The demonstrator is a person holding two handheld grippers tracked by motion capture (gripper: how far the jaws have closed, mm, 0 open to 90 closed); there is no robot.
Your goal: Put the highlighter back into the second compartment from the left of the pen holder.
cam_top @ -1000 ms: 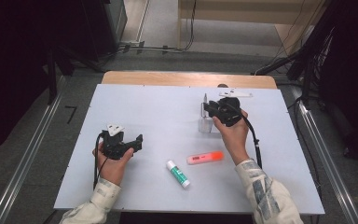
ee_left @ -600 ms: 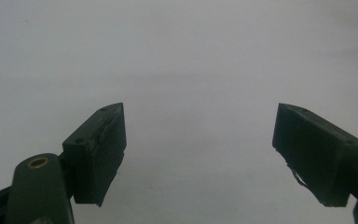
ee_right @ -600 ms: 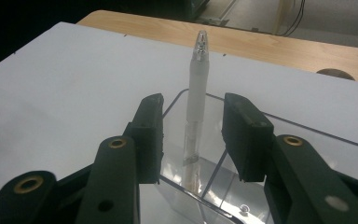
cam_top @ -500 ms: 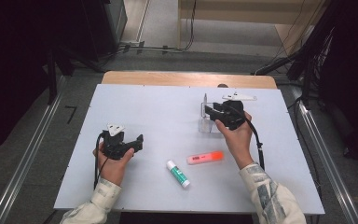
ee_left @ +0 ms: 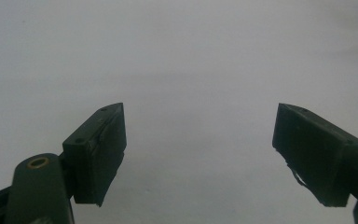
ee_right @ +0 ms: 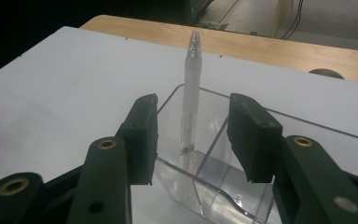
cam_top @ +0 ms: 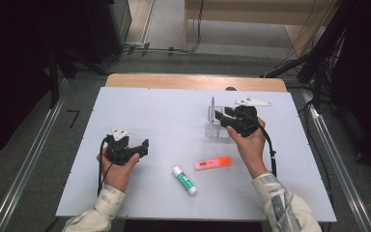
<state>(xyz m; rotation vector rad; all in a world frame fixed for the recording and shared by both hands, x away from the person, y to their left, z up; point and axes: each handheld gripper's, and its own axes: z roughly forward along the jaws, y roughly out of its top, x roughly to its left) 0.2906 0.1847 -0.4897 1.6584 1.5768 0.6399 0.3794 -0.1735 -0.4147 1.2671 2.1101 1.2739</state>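
Note:
A translucent white pen (ee_right: 191, 93) stands upright in a clear plastic holder (ee_right: 182, 179) at the table's right back, also seen as the pen (cam_top: 212, 104) in the holder (cam_top: 214, 129). My right gripper (ee_right: 193, 133) faces it. Its jaws have just been opening and now stand apart on either side of the pen without pressing it. From above, the right gripper (cam_top: 221, 120) points left at the holder. My left gripper (cam_top: 144, 145) rests at the table's left, open. Between its jaws my left gripper (ee_left: 198, 140) holds nothing, over bare white table.
An orange highlighter (cam_top: 213, 163) lies flat in front of the right hand. A white and green glue stick (cam_top: 184, 180) lies near the front middle. The white table top (cam_top: 164, 111) ends at a wooden strip (cam_top: 193, 82) at the back.
The right gripper's jaws have widened off the pen, which now stands free in the holder. The right hand has drawn back slightly. The left hand has kept still.

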